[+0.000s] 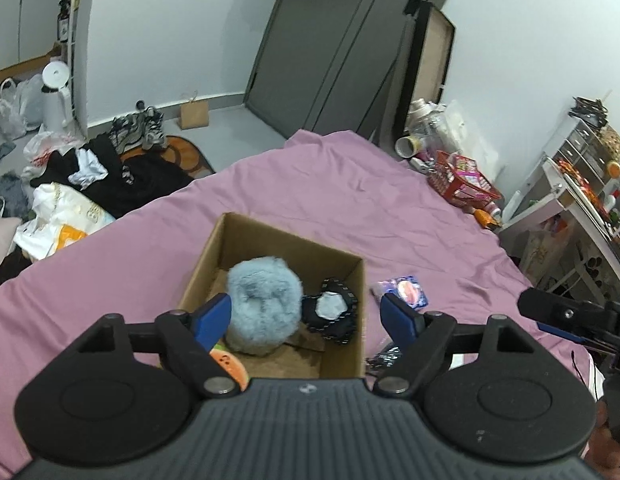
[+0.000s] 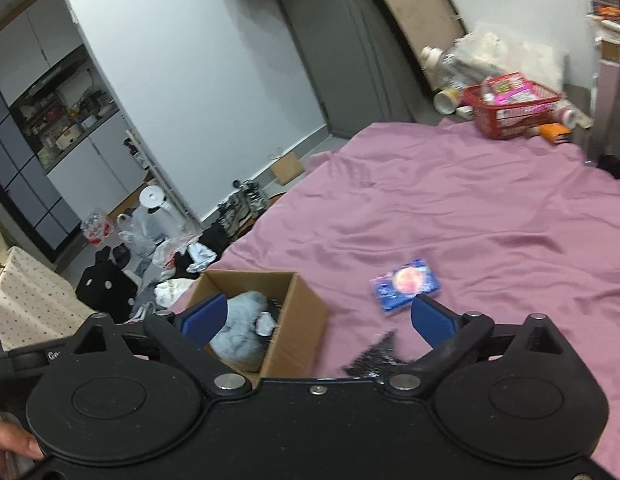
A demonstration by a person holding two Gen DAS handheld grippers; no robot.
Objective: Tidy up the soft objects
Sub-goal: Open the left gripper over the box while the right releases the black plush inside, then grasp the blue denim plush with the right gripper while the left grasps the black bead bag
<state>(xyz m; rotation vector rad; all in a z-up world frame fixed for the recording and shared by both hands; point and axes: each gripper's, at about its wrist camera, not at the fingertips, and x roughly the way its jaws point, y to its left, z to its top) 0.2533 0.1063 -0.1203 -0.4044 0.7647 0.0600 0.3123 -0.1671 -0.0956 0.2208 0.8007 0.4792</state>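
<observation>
An open cardboard box (image 1: 341,344) sits on the pink bedsheet (image 1: 349,200). Inside lie a fluffy light-blue plush (image 1: 264,308), a black and grey soft item (image 1: 333,312) and an orange soft piece (image 1: 228,364) at the near left corner. My left gripper (image 1: 308,316) hovers open above the box with nothing between its fingers. A blue packet with a pink round print (image 2: 405,284) lies on the sheet to the right of the box (image 2: 298,324). A dark sparkly item (image 2: 373,356) lies near my right gripper (image 2: 317,320), which is open and empty above the sheet.
Clothes, bags and shoes (image 1: 138,132) cover the floor left of the bed. A red basket (image 2: 505,108) with packets stands at the bed's far right corner. A grey door (image 1: 321,40) is behind. Shelving (image 1: 581,184) stands on the right.
</observation>
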